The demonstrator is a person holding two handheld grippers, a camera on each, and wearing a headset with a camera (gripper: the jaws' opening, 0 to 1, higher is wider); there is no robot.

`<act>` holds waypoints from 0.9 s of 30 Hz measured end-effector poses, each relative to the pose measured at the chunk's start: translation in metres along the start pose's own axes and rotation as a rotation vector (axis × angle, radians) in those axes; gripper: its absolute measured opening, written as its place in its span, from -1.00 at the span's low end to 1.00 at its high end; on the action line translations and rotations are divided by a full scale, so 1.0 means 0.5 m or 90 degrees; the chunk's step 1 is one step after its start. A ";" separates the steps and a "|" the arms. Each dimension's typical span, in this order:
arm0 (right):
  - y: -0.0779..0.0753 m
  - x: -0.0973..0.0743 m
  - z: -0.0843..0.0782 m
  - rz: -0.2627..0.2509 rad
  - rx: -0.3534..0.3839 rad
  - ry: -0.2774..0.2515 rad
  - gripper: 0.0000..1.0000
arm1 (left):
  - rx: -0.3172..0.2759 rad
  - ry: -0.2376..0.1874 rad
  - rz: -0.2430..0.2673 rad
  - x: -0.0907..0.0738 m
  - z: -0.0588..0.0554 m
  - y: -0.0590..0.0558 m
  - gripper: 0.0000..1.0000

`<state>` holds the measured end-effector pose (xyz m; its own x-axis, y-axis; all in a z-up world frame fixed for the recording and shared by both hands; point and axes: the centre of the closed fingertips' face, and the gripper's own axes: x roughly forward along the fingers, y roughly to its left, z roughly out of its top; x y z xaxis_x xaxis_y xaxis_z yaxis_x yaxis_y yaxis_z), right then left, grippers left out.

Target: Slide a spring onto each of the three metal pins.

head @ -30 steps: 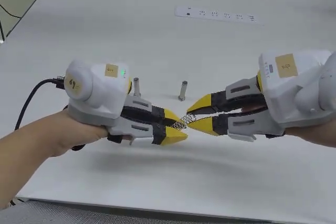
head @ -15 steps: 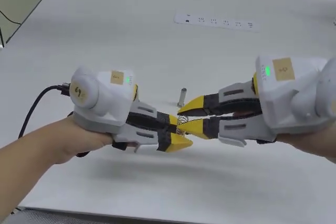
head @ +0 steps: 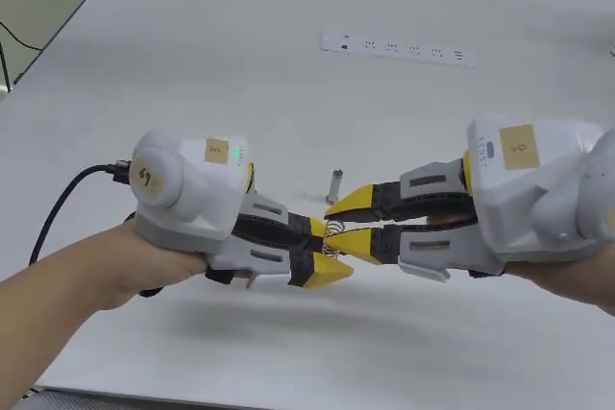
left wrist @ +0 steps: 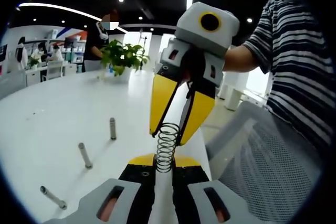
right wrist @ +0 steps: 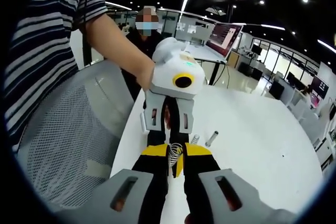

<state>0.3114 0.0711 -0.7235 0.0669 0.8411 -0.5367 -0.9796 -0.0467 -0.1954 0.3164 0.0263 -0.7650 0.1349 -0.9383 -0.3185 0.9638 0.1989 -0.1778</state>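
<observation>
Both tools have come closer together than a moment ago, and their yellow tips now overlap up in the air, close in front of the person. Before, a long bit of the spring (left wrist: 166,149) showed between them. Now little of it shows in the head view, tucked in between the tips. The right tool's (left wrist: 168,134) jaws were also wider apart then. Now they make a thin V that touches both sides of the spring's far end, so it seems to be pinching it. The left tool (head: 327,249) is closed on the spring's near end, as the left gripper view shows. So both tools hold one spring, well above the worktop (head: 288,64). This looks like a hand-over, or a fresh grip so the spring points the right way. Next, one tool has to let go, and the other has to keep one end of the spring free so it can go over a pin. If both tools pull, the spring may bend or pop out. Farther off, three pins (left wrist: 112,128) (left wrist: 84,155) (left wrist: 53,196) stand on the worktop. All three look bare in the left gripper view, so the job is still at the start. Farthest away, a power strip (head: 399,49) lies flat on the worktop.
</observation>
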 end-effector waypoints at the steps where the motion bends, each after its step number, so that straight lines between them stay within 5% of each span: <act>1: 0.000 0.000 0.001 0.000 -0.001 0.000 -0.87 | 0.000 -0.001 0.001 -0.001 0.000 0.001 -0.94; 19: -0.005 0.000 0.004 -0.011 -0.018 0.010 -0.86 | -0.042 0.000 0.020 -0.016 -0.008 0.006 -0.81; 27: -0.014 0.000 -0.005 -0.019 -0.031 0.024 -0.86 | -0.063 0.014 0.038 -0.041 -0.028 0.012 -0.67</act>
<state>0.3186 0.0700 -0.7240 0.1038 0.8213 -0.5609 -0.9668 -0.0492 -0.2509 0.3164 0.0506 -0.7725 0.1856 -0.9177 -0.3512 0.9265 0.2824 -0.2485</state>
